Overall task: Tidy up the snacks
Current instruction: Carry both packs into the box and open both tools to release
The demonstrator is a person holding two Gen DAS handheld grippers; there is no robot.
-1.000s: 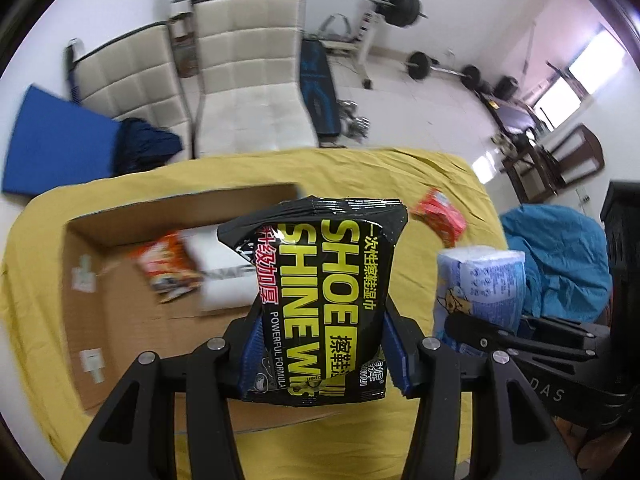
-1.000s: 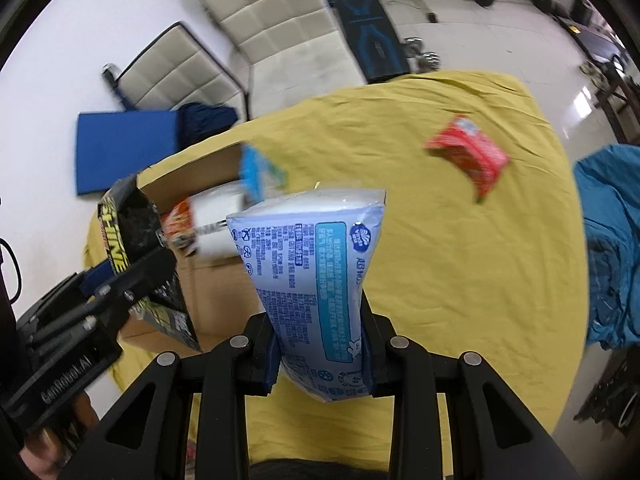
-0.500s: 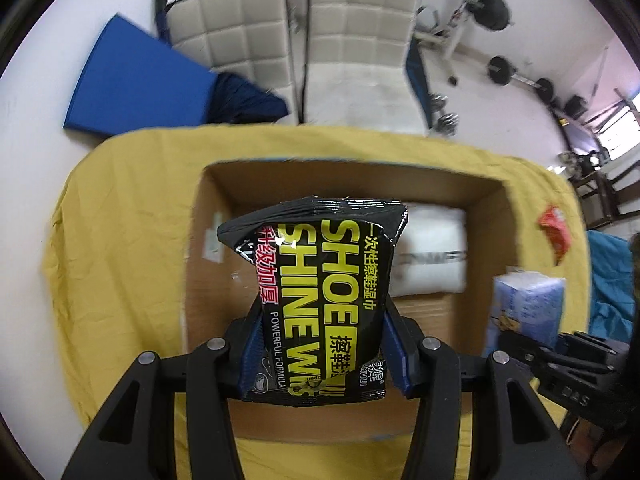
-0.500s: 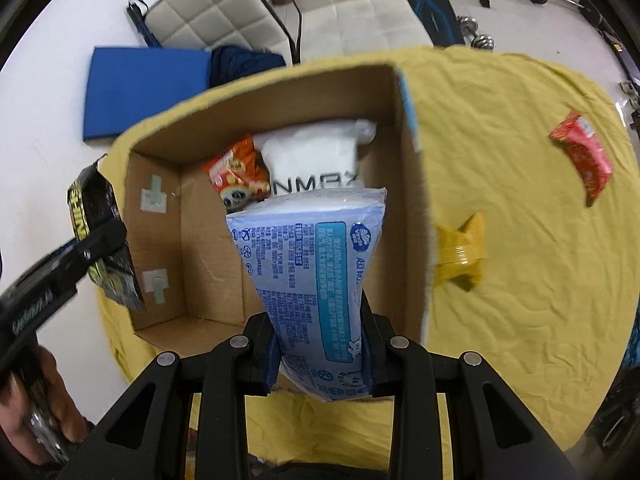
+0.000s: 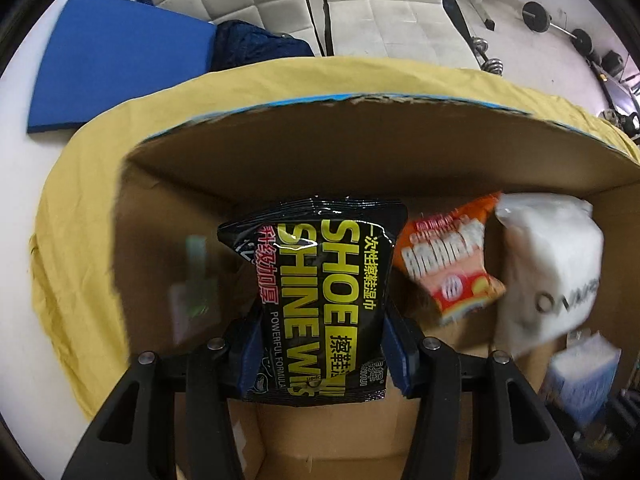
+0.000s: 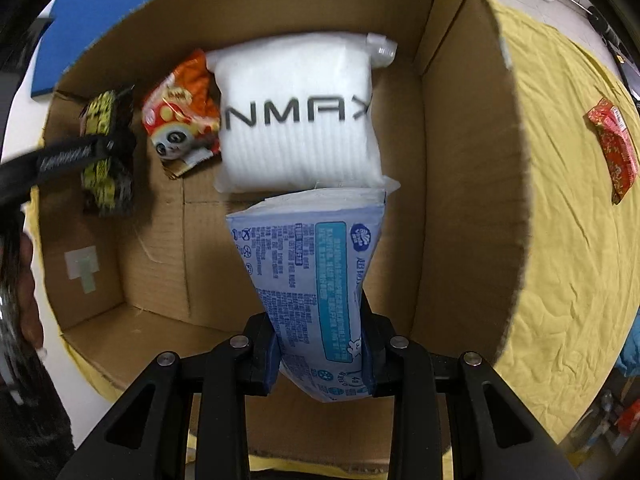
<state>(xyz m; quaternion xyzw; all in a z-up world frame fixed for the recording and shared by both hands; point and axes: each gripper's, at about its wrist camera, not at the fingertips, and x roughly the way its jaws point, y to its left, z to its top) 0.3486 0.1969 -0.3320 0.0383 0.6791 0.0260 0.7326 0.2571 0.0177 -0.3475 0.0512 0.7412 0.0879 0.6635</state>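
My left gripper (image 5: 322, 354) is shut on a black and yellow shoe-shine wipes pack (image 5: 320, 296), held inside the open cardboard box (image 5: 360, 140). My right gripper (image 6: 320, 354) is shut on a light blue wipes pack (image 6: 312, 280), also lowered into the box (image 6: 460, 200). On the box floor lie an orange-red snack bag (image 6: 180, 124) and a white pack (image 6: 296, 120) printed with dark letters. The left gripper with its black pack (image 6: 108, 160) shows at the left of the right wrist view. A red snack packet (image 6: 612, 144) lies on the yellow cloth outside the box.
A yellow cloth (image 6: 580, 240) covers the table under the box. Beyond the table stand two white padded chairs (image 5: 384, 4), a blue mat (image 5: 116, 76) on the floor and gym weights (image 5: 560, 28). A person's hand (image 6: 24, 288) shows at the left edge.
Both grippers have dropped down into the box with their packs; the box walls now fill both views. The left pack has come beside the orange-red bag.
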